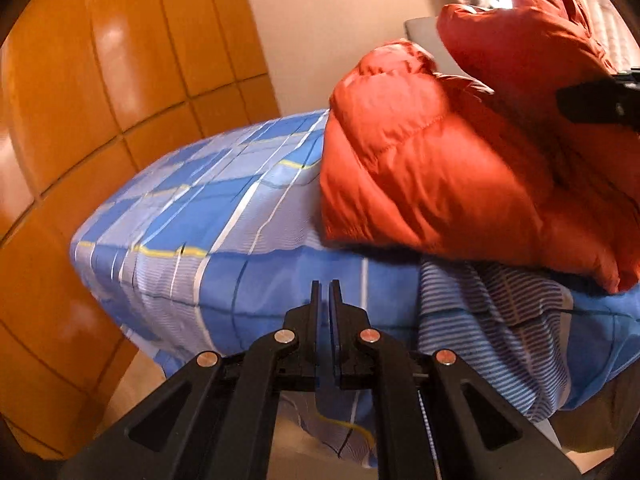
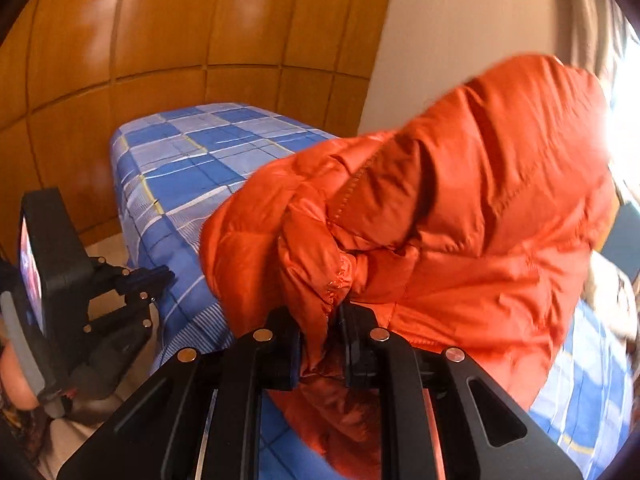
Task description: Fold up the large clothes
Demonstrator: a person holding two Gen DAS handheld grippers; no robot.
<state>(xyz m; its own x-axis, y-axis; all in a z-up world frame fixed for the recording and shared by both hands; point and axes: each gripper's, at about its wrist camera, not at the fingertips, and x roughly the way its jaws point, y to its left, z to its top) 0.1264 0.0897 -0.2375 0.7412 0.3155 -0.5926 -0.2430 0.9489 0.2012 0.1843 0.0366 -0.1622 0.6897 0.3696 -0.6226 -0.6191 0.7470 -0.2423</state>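
R gripper (image 2: pixel 322 320) clamped on orange puffer jacket (image 2: pixel 460 208) hem — jacket bunched, lifted over blue plaid bed (image 2: pixel 180 168). L gripper (image 1: pixel 325 292) empty, jaws nearly together, near bed corner.

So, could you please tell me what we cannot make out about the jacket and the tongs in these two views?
- Jacket: shape and fold state unclear in both views; bunched, motion-blurred, cut by the right edge.
- Right tongs: tips buried in jacket fabric in the right wrist view.
- Right tongs in the left wrist view: only a dark sliver at the right edge.
- Bed: far side hidden behind the jacket.
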